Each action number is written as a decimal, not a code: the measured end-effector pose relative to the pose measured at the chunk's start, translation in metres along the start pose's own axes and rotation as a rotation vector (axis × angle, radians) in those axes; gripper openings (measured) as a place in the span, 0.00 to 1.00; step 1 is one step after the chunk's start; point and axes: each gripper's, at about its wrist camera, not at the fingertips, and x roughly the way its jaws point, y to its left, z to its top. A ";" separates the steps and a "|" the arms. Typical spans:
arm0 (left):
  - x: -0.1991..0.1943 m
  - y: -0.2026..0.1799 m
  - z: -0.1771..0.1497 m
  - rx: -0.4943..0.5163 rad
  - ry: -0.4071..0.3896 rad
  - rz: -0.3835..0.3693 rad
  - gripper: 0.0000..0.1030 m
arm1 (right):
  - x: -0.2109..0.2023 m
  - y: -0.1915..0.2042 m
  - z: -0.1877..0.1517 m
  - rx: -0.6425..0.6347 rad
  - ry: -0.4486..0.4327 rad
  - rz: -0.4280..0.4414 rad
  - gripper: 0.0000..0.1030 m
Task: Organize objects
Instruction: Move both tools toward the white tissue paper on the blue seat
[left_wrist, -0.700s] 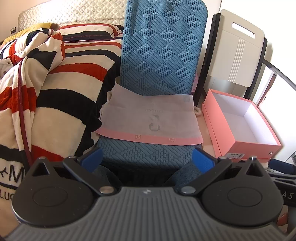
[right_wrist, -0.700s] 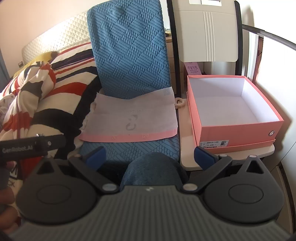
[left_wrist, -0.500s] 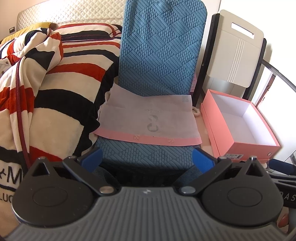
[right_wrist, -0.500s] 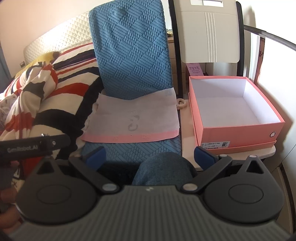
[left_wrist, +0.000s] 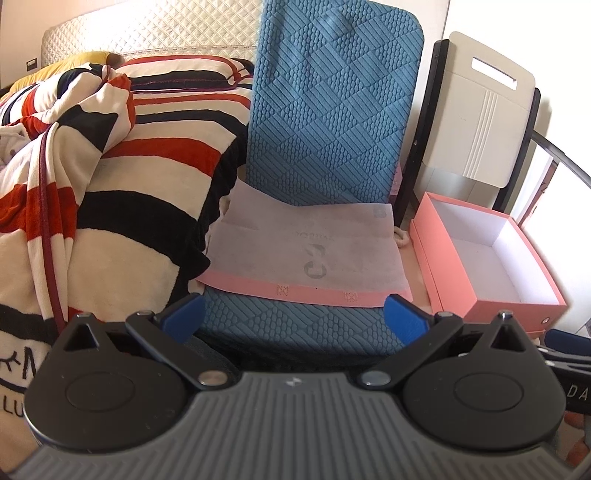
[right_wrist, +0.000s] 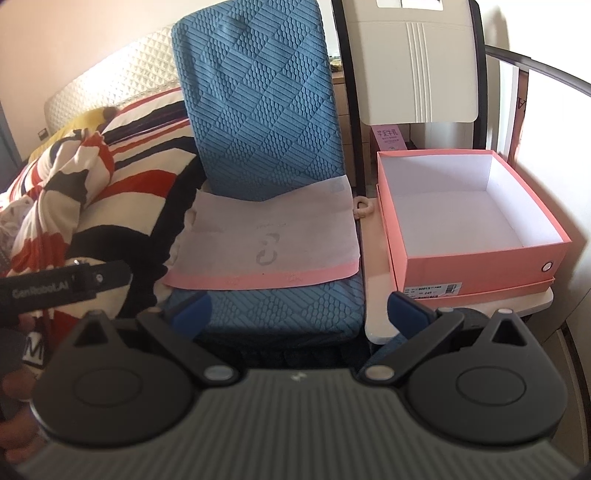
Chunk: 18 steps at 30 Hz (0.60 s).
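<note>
Both grippers, left (left_wrist: 293, 319) and right (right_wrist: 299, 314), spread wide and empty, aimed at flat grey pink-edged fabric bag (left_wrist: 310, 254) beside open pink cardboard box (right_wrist: 469, 218), likely its destination.

Bright daylight, right-side glare, fisheye-curved edges

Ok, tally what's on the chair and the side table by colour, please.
Pink: 2, the open shoebox and the small ring beside it.
White with pink edge: 1, the dust bag on the blue chair.
Total: 3.
</note>
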 end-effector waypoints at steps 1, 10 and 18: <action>0.001 0.001 -0.001 -0.004 -0.003 0.003 1.00 | 0.001 -0.002 0.000 -0.001 0.002 0.006 1.00; 0.008 0.003 -0.006 -0.008 -0.001 -0.012 1.00 | 0.002 -0.014 -0.004 0.042 -0.014 0.006 1.00; 0.025 0.010 -0.001 -0.035 0.009 0.004 1.00 | 0.020 -0.007 -0.003 0.045 0.001 0.018 1.00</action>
